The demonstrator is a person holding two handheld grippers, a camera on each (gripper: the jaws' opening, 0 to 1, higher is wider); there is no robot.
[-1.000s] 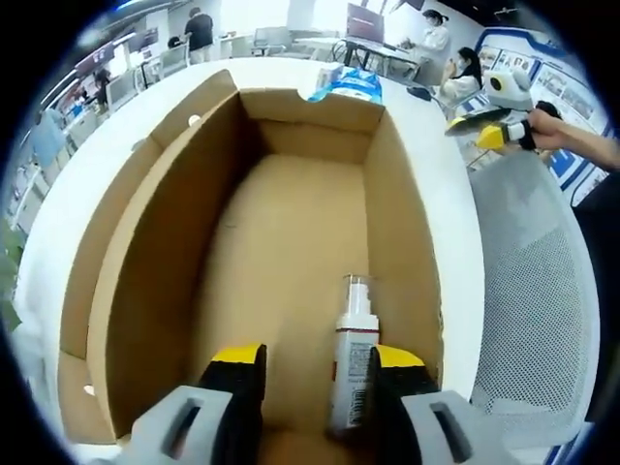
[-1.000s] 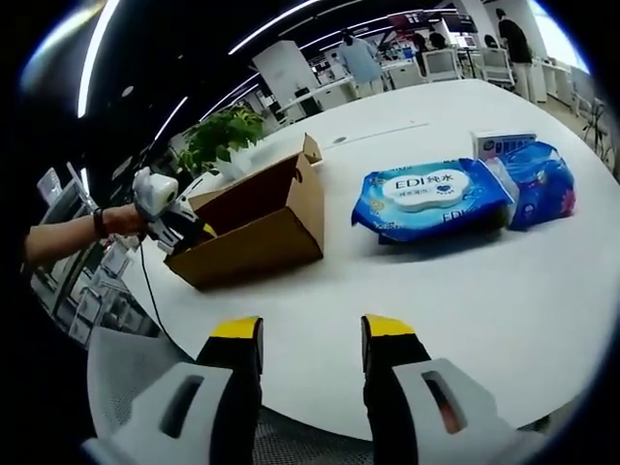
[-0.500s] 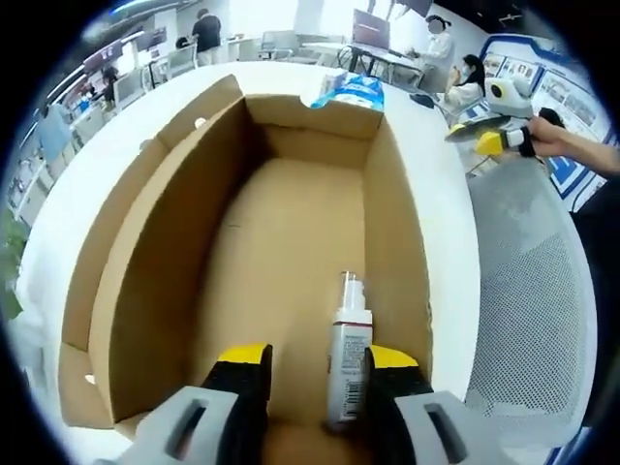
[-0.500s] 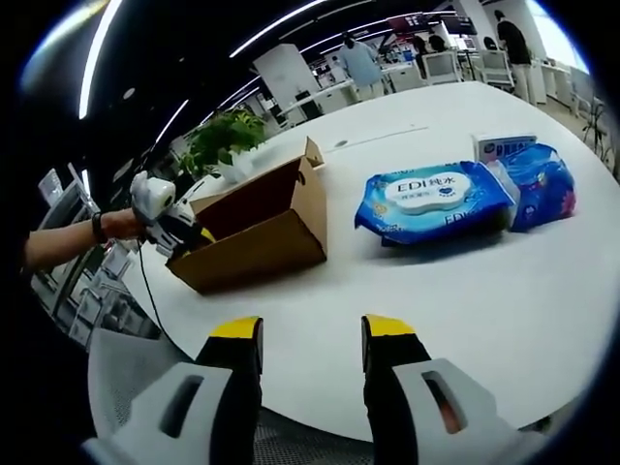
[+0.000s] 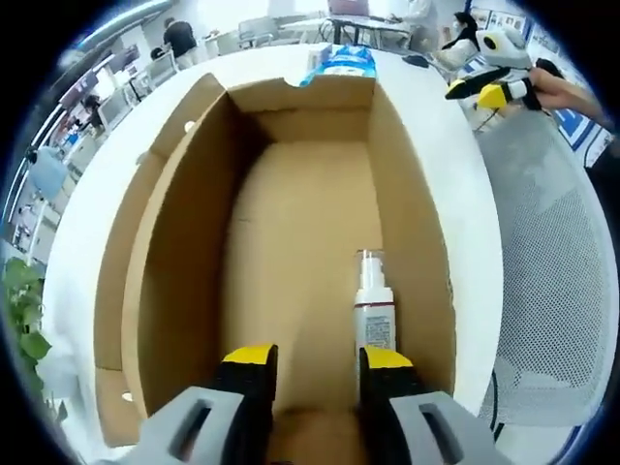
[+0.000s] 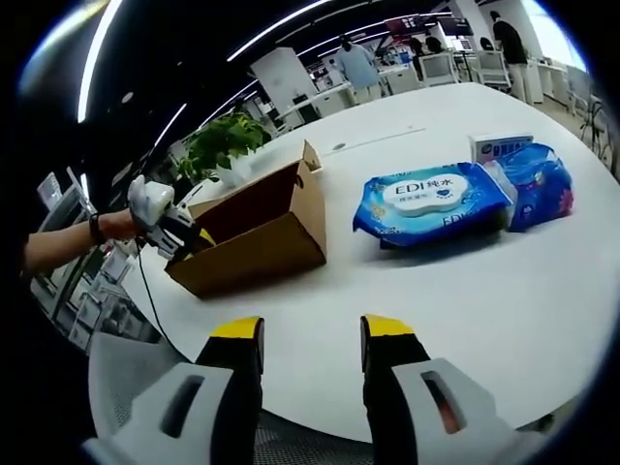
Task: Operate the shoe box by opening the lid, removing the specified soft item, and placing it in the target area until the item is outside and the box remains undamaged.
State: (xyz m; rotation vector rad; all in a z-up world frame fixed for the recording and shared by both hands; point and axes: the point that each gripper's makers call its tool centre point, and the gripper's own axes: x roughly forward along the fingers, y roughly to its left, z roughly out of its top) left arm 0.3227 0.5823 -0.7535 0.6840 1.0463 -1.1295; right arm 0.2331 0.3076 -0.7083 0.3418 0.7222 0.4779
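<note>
In the left gripper view, the left hand-held gripper (image 5: pixel 312 360) hangs open over the near end of the open brown cardboard shoe box (image 5: pixel 184 252). Inside the box a white spray bottle (image 5: pixel 373 310) lies along the right wall, perhaps touching it.

In the right gripper view, the right hand-held gripper (image 6: pixel 310 332) is open, empty, above the white round desk (image 6: pixel 455 291). The box (image 6: pixel 257 247) sits far left; a blue wet-wipes pack (image 6: pixel 426 201) lies to its right.

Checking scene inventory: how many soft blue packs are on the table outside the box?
2. The large blue wipes pack lies right of the cardboard box; a smaller blue pack sits against its far end, beside a small white-and-blue carton. Others could be hidden behind them.
</note>
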